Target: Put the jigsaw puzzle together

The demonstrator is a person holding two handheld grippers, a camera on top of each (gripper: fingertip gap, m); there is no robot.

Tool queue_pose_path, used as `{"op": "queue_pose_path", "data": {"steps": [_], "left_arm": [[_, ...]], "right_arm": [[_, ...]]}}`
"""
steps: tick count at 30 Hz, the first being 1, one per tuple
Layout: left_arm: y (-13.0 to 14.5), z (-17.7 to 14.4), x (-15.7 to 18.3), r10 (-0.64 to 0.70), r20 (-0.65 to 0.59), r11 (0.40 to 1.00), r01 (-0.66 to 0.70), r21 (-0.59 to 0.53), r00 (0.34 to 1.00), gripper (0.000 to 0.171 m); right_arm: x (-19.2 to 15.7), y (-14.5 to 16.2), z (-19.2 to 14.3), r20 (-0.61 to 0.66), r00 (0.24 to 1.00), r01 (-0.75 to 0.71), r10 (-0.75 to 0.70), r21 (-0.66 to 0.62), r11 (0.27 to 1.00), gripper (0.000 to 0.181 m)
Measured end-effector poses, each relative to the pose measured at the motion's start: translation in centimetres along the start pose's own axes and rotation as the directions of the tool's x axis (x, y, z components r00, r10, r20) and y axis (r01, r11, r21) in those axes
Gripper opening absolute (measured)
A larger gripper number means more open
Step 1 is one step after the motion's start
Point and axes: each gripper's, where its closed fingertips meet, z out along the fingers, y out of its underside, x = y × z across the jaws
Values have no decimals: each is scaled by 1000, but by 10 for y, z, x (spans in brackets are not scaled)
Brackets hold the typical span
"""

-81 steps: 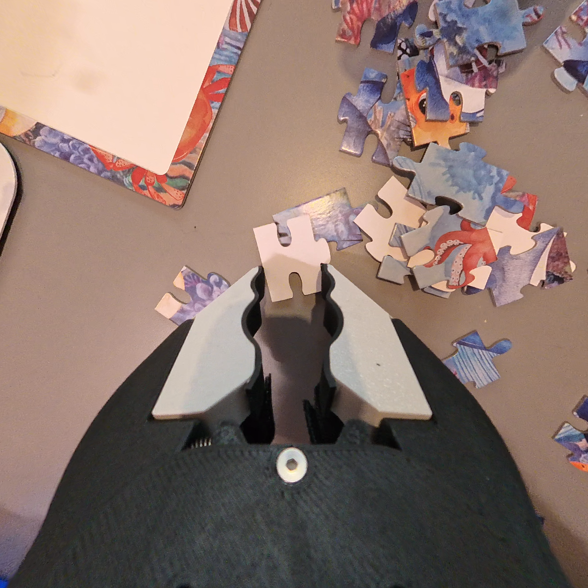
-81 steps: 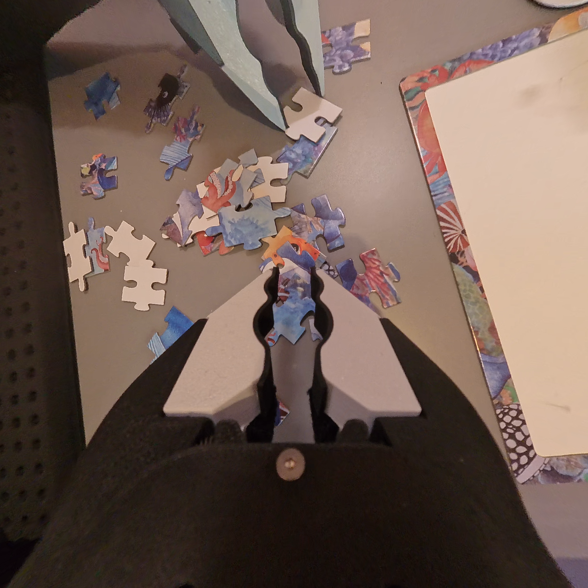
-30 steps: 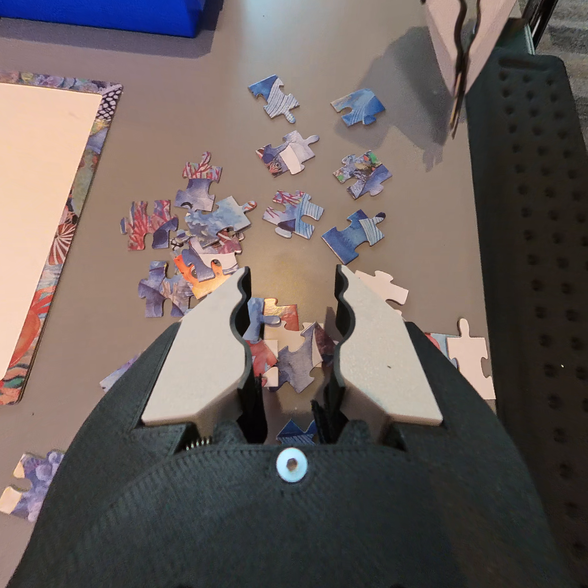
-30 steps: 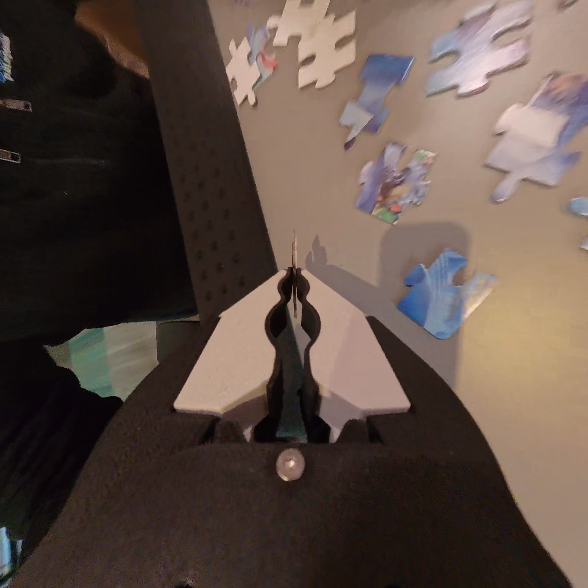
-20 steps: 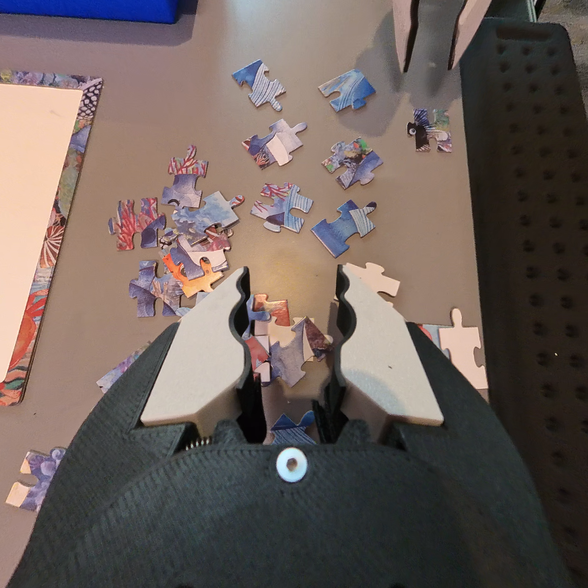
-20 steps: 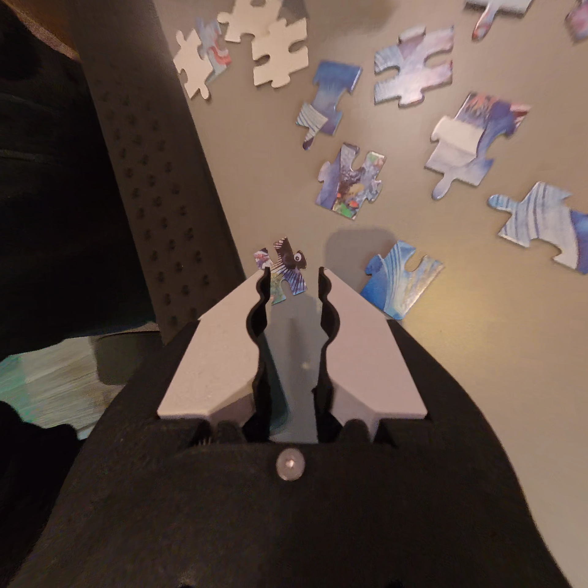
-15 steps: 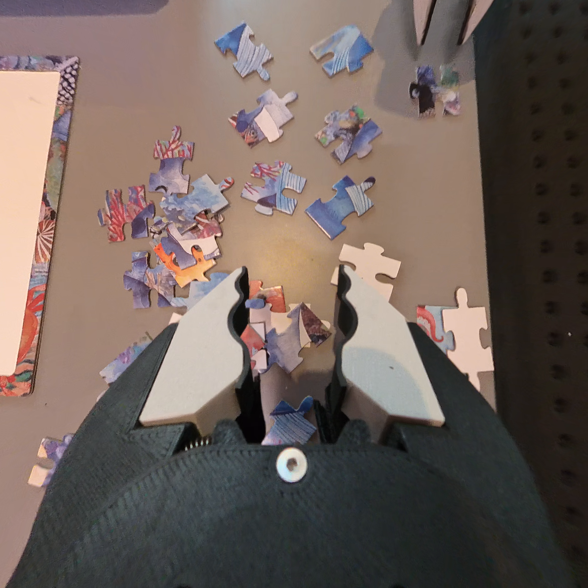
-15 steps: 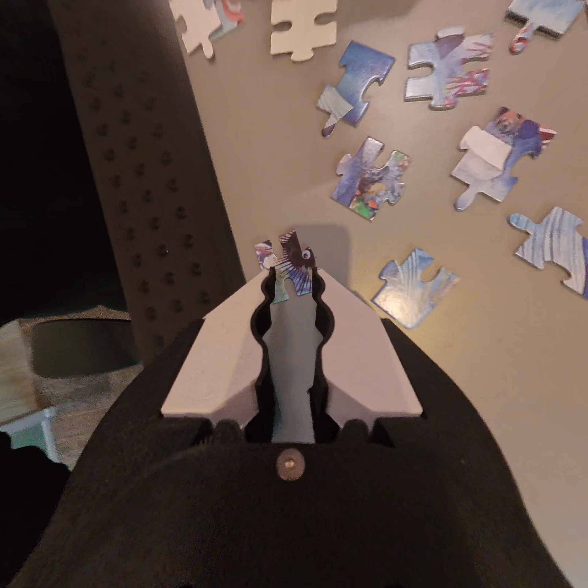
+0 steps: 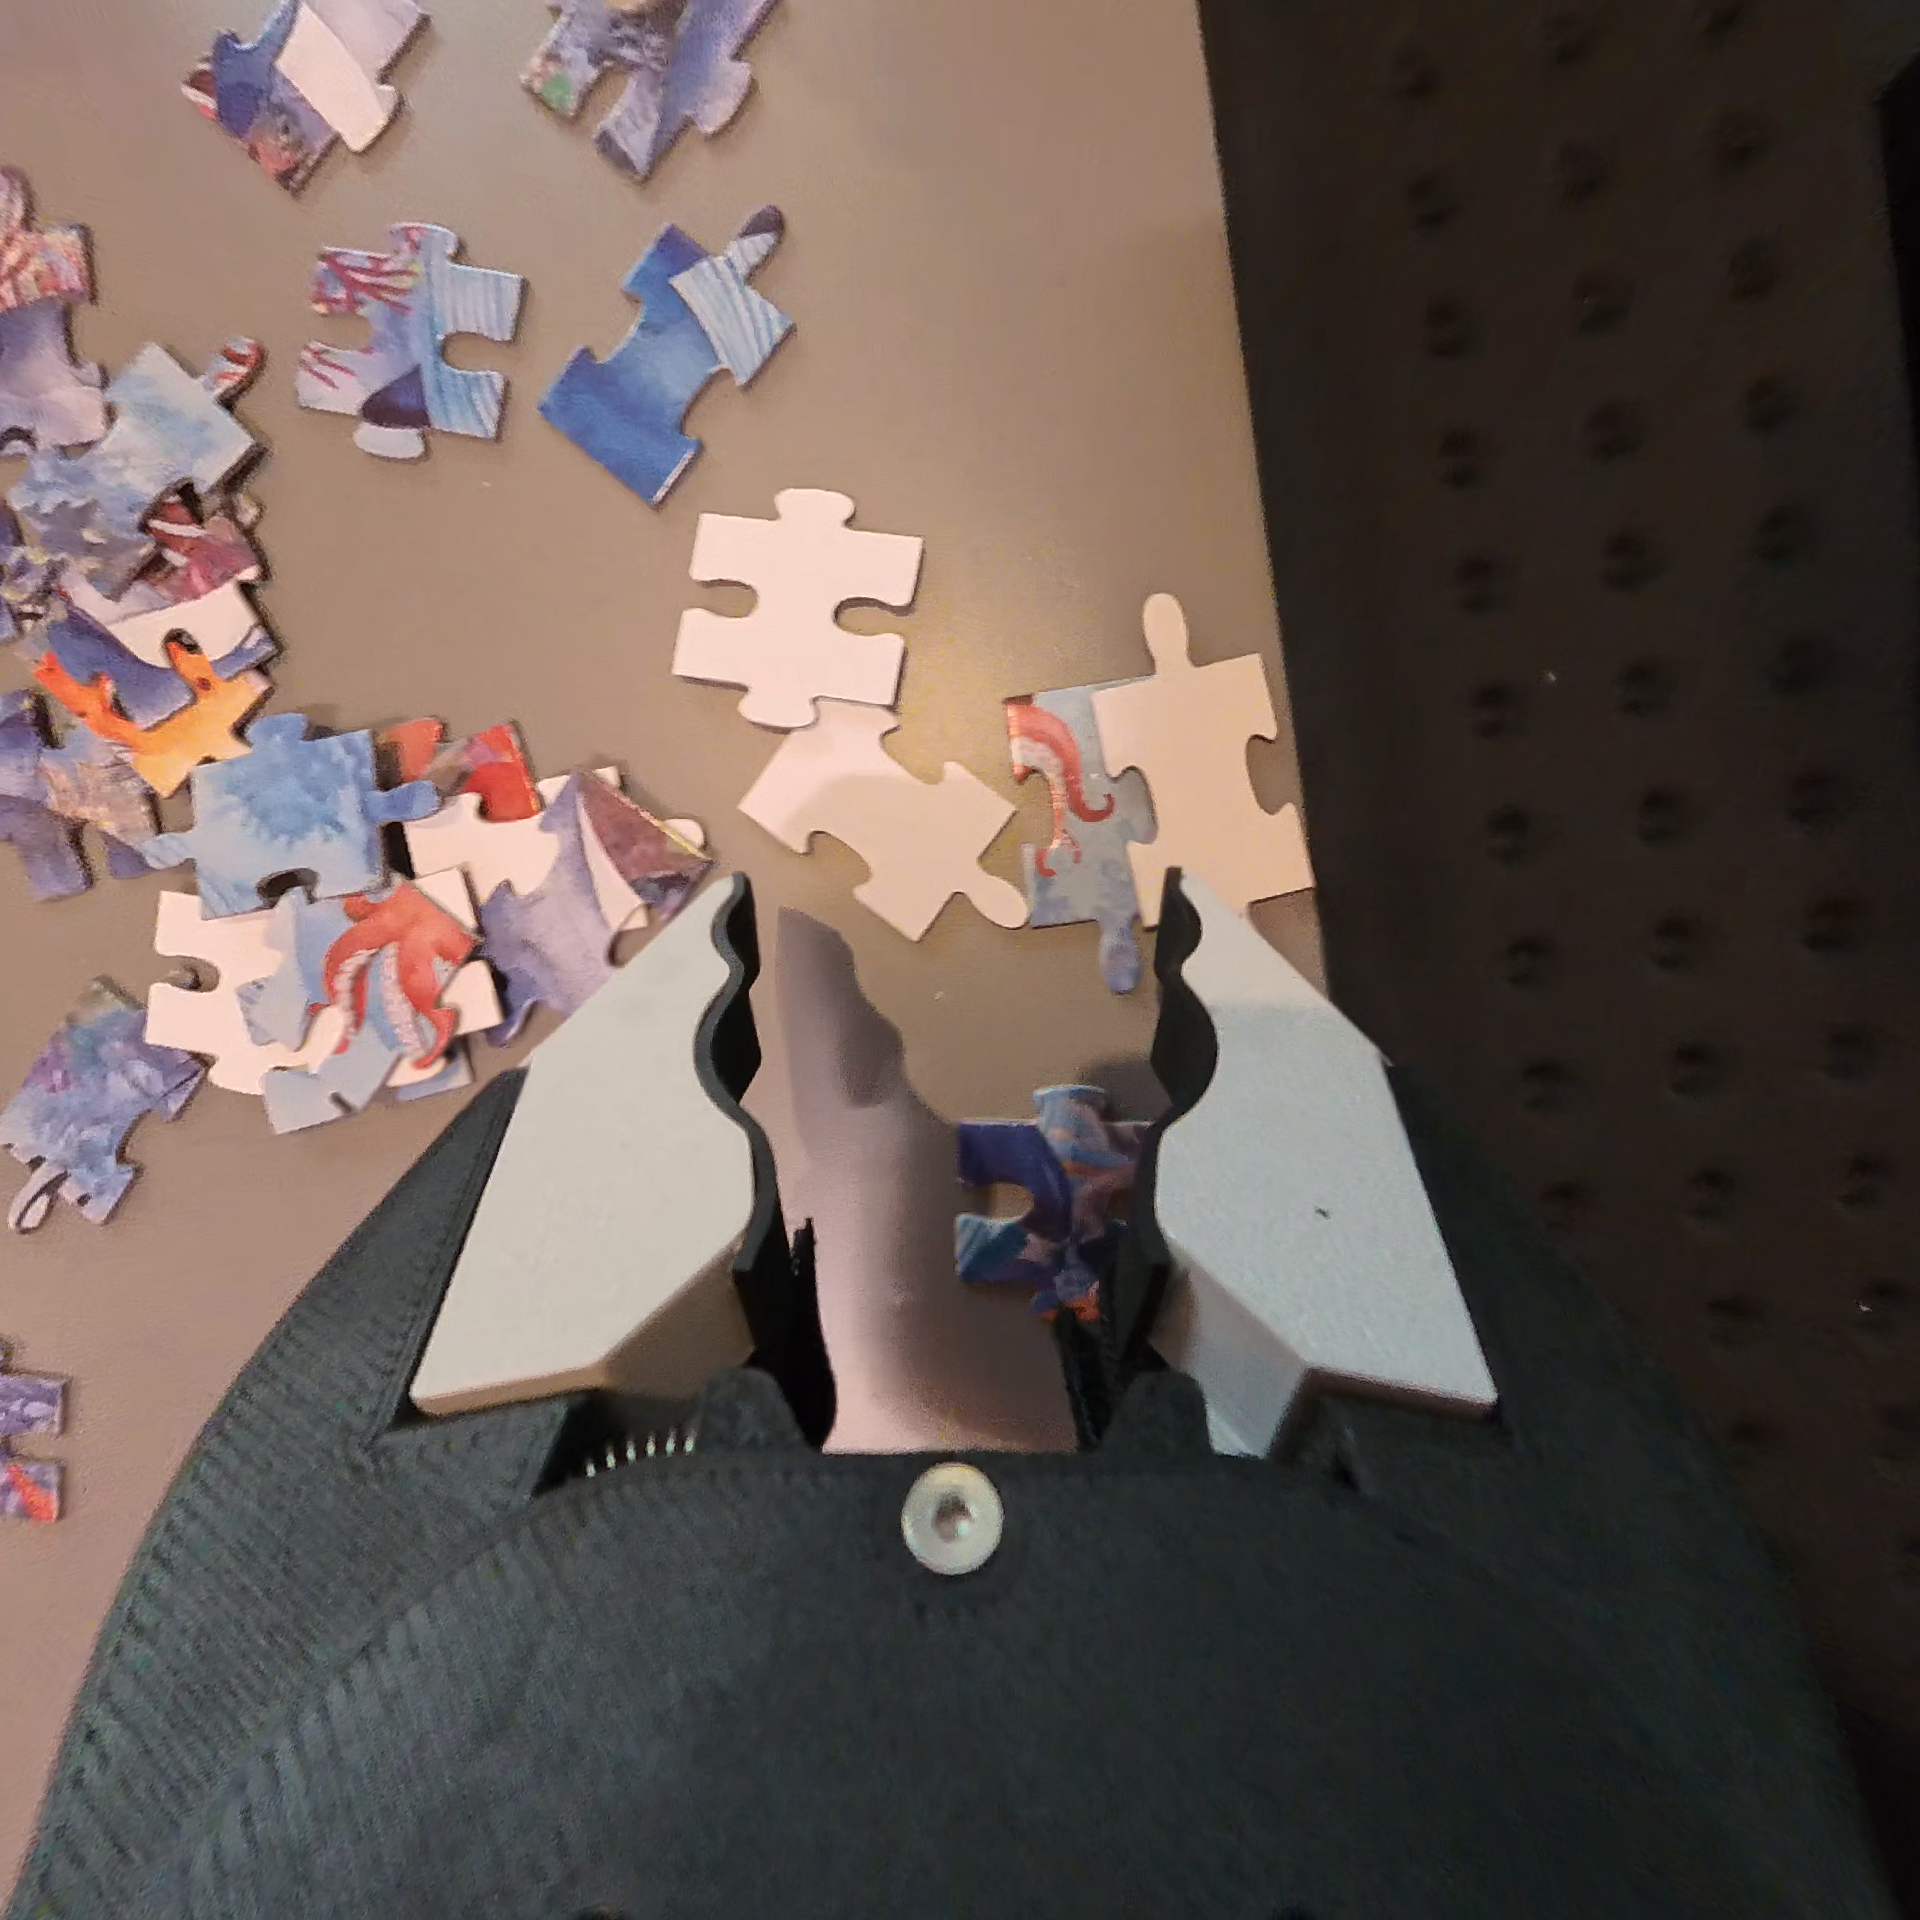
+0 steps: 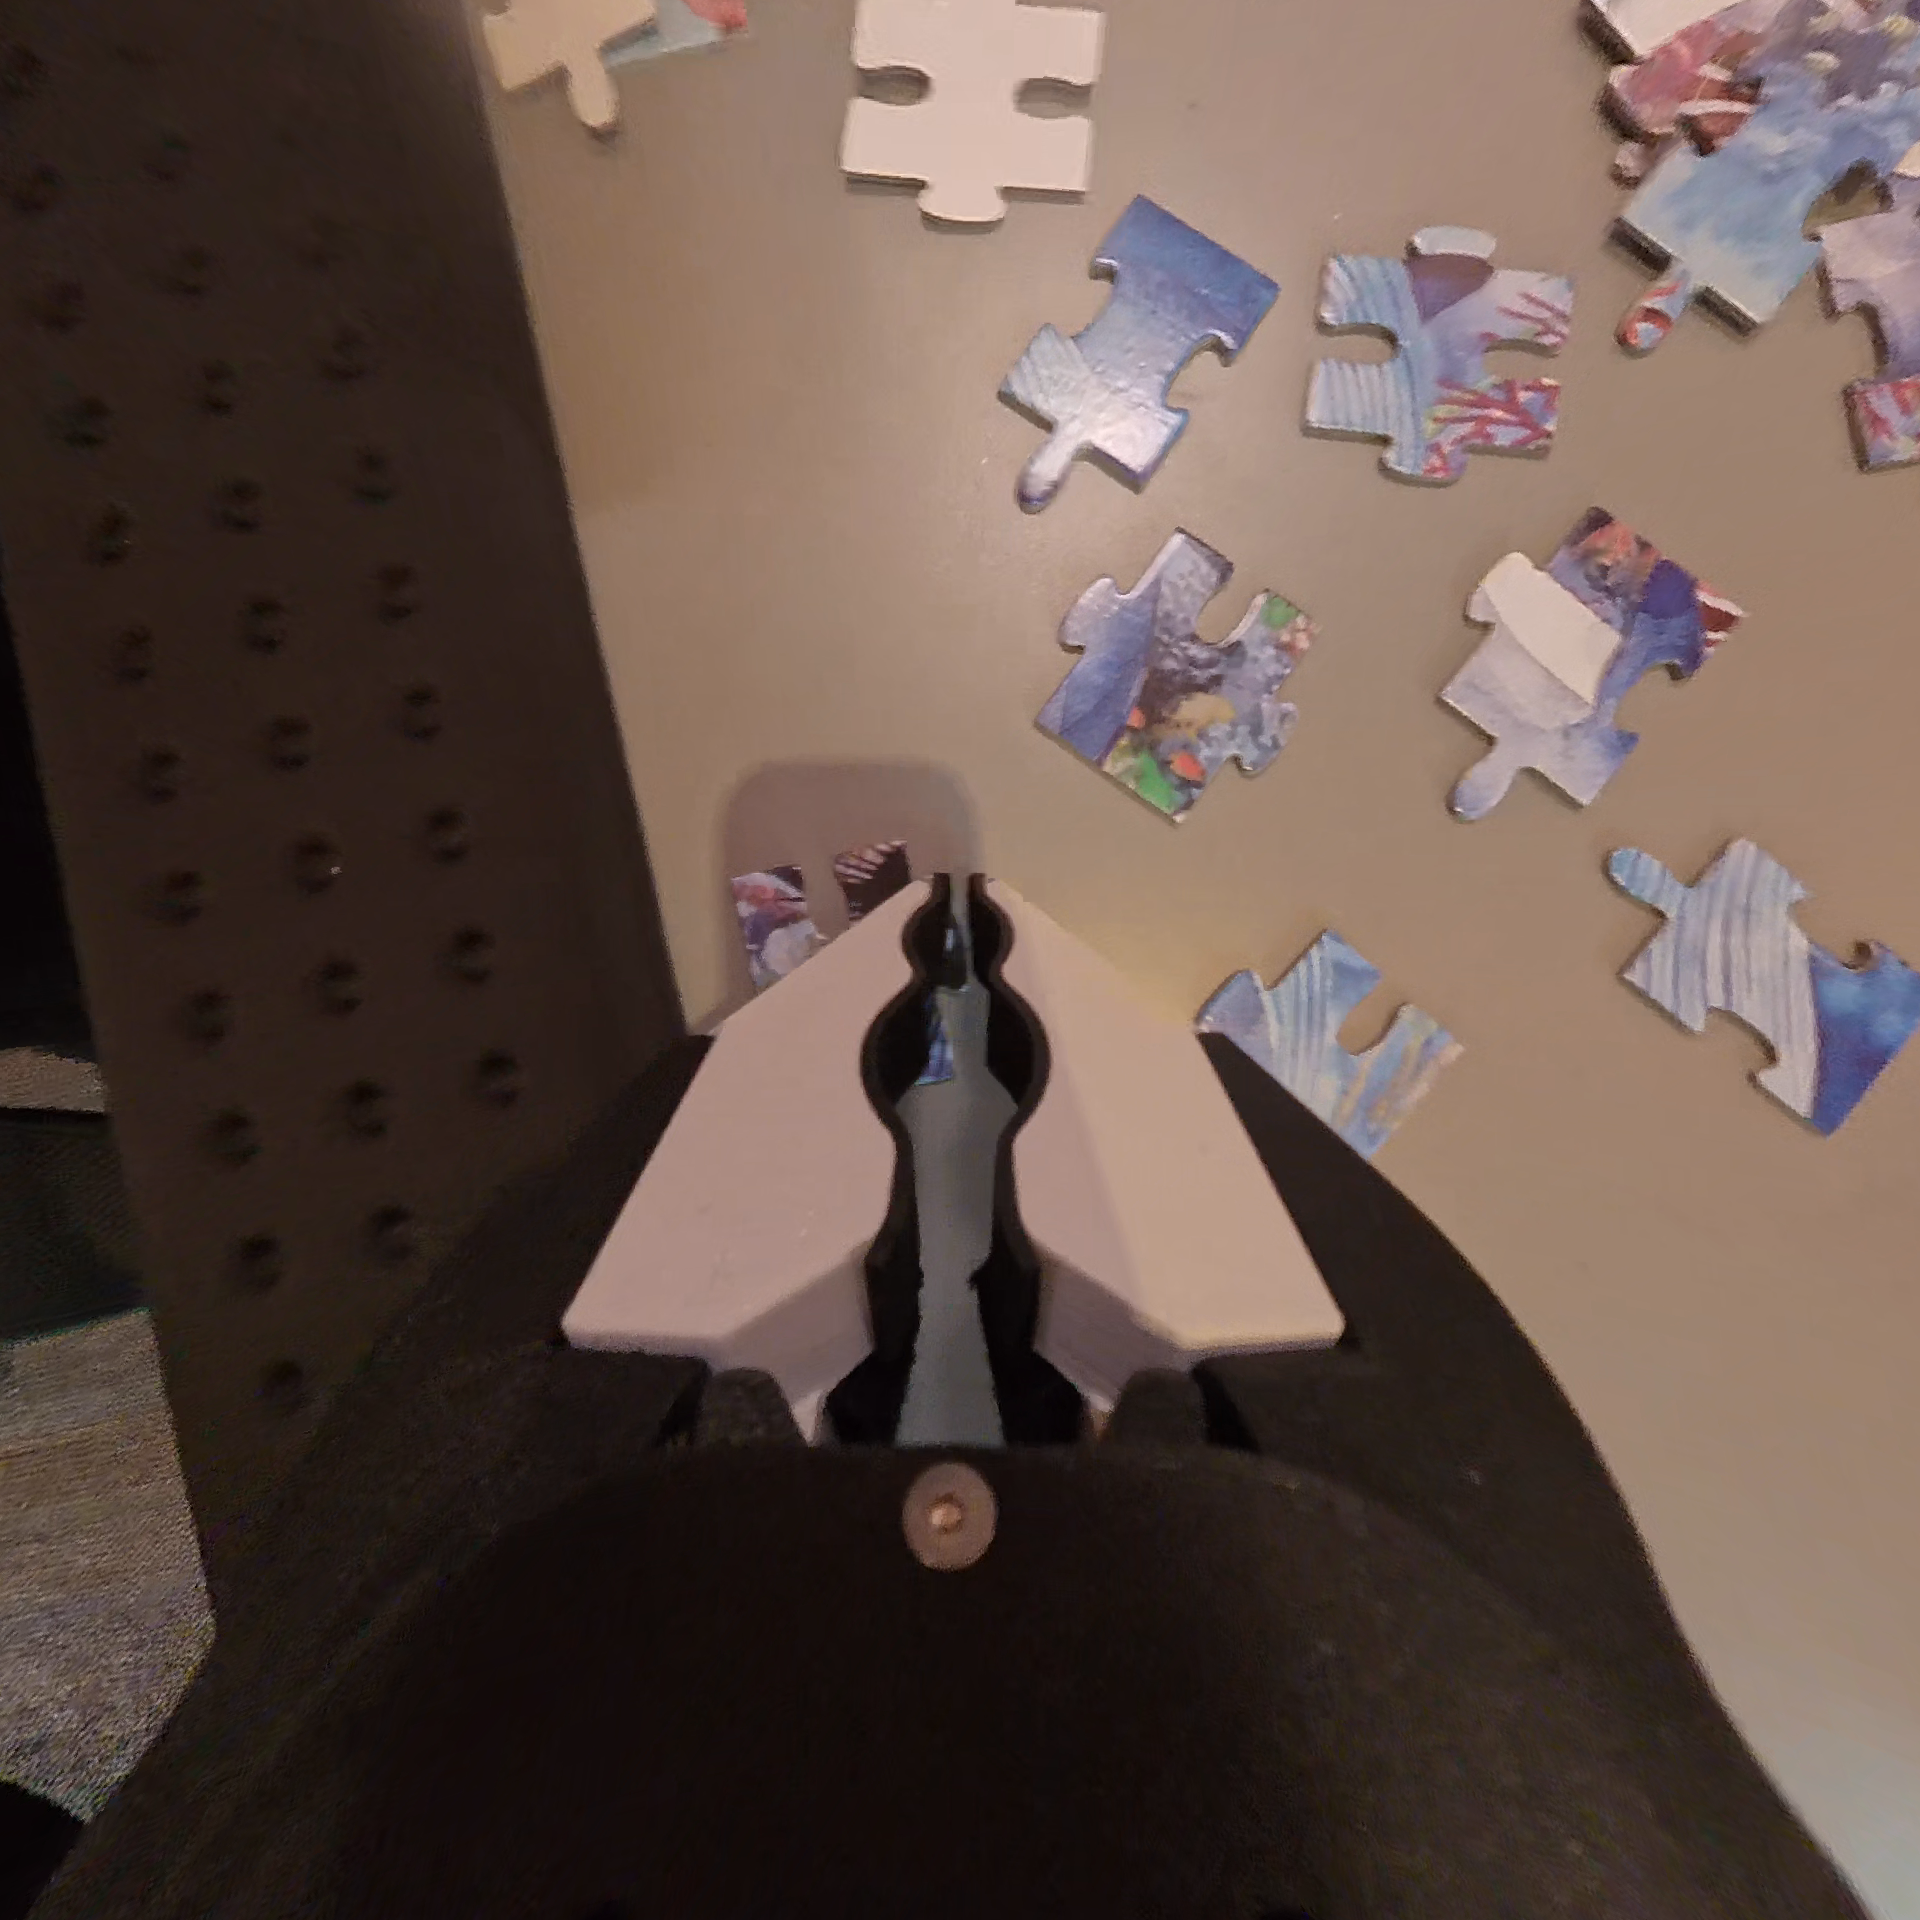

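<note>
setting: unclear | grey tabletop [image 9: 1018, 312] | perforated black panel [image 9: 1610, 623]

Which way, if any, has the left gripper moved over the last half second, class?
Yes. The left gripper has moved right, toward the black perforated panel; the white pieces now lie just ahead of it.

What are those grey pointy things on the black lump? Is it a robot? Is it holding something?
It is not a robot. A person holds a two-fingered tool in each hand, and each has a camera looking along its fingers. One picture is from the left hand-held gripper, open above a small blue piece on the grey table. The other is from the right hand-held gripper, closed on a dark striped piece beside the black holed mat. Other jigsaw pieces lie around, some white side up.
</note>
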Motion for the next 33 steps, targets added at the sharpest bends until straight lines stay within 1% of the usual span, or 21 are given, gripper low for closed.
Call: {"op": "queue_pose_path", "data": {"steps": [2, 3, 4, 6, 8, 10, 11, 12, 13, 14, 15, 19, 21, 23, 24, 26, 27, 29, 31, 32, 33], "left_arm": [[-4, 1, 2, 16, 28, 999, -17, 29, 999, 70], [-10, 1, -2, 9, 58, 999, -12, 52, 998, 64], [-17, 1, -6, -3, 64, 997, -2, 83, 998, 60], [-32, 5, -13, -27, 70, 991, 17, 136, 997, 55], [-37, 18, -18, -14, 58, 995, 8, 99, 998, 58], [-35, 33, -25, 14, 69, 999, -17, 41, 998, 60], [-39, 35, -26, -11, 45, 998, 8, 61, 999, 59], [-39, 37, -31, -48, 40, 998, 46, 54, 998, 63], [-37, 38, -34, -66, 27, 997, 65, 45, 997, 61], [-39, 39, -34, -79, 0, 995, 79, 64, 997, 51], [-39, 41, -33, -89, -20, 993, 90, 78, 996, 48], [-44, 43, -33, -119, -35, 986, 122, 115, 992, 46], [-49, 42, -32, -173, -87, 973, 184, 142, 981, 46], [-60, 37, -28, -231, -188, 942, 268, 204, 954, 46], [-68, 32, -27, -261, -247, 916, 320, 241, 933, 46], [-86, 18, -26, -299, -373, 852, 422, 310, 878, 46], [-93, 12, -25, -304, -428, 827, 459, 325, 851, 46], [-103, 5, -20, -296, -517, 795, 508, 333, 803, 46], [-110, 2, -18, -285, -555, 776, 528, 345, 782, 46], [-109, 2, -17, -281, -562, 779, 526, 340, 778, 46], [-111, 0, -18, -272, -568, 768, 531, 358, 776, 41]], "right_arm": [[4, -4, -1, -28, 1000, 1, -1, 3, 1000, 9], [4, -11, -2, -30, 1000, 5, -4, 30, 1000, 13], [3, -20, -3, -33, 999, 11, -9, 53, 999, 13], [1, -30, -2, -48, 998, 48, -46, 53, 997, 15], [-2, -42, -2, -55, 996, 79, -75, 72, 994, 15], [-4, -53, -3, -51, 995, 88, -83, 107, 990, 15], [-5, -57, -3, -49, 995, 92, -87, 125, 988, 15], [-6, -60, -3, -46, 995, 92, -87, 140, 986, 15], [-7, -62, -2, -43, 995, 93, -88, 151, 984, 14], [-8, -62, -1, -40, 995, 97, -92, 156, 983, 14], [-9, -62, 1, -37, 995, 100, -95, 159, 982, 14], [-7, -64, 4, -22, 995, 95, -93, 184, 978, 14], [-3, -72, 2, -41, 994, 106, -100, 210, 972, 17], [0, -83, 1, -76, 989, 142, -128, 236, 961, 26], [1, -89, 1, -104, 982, 177, -156, 241, 954, 30], [0, -102, 2, -168, 957, 272, -236, 239, 932, 44], [-1, -109, 3, -201, 940, 320, -277, 236, 917, 45], [-6, -122, 5, -241, 908, 397, -343, 233, 888, 35], [-12, -130, 7, -240, 891, 438, -385, 233, 868, 10], [-13, -131, 8, -233, 889, 445, -395, 230, 866, 10], [-13, -131, 8, -220, 892, 440, -395, 226, 869, 1]]}}
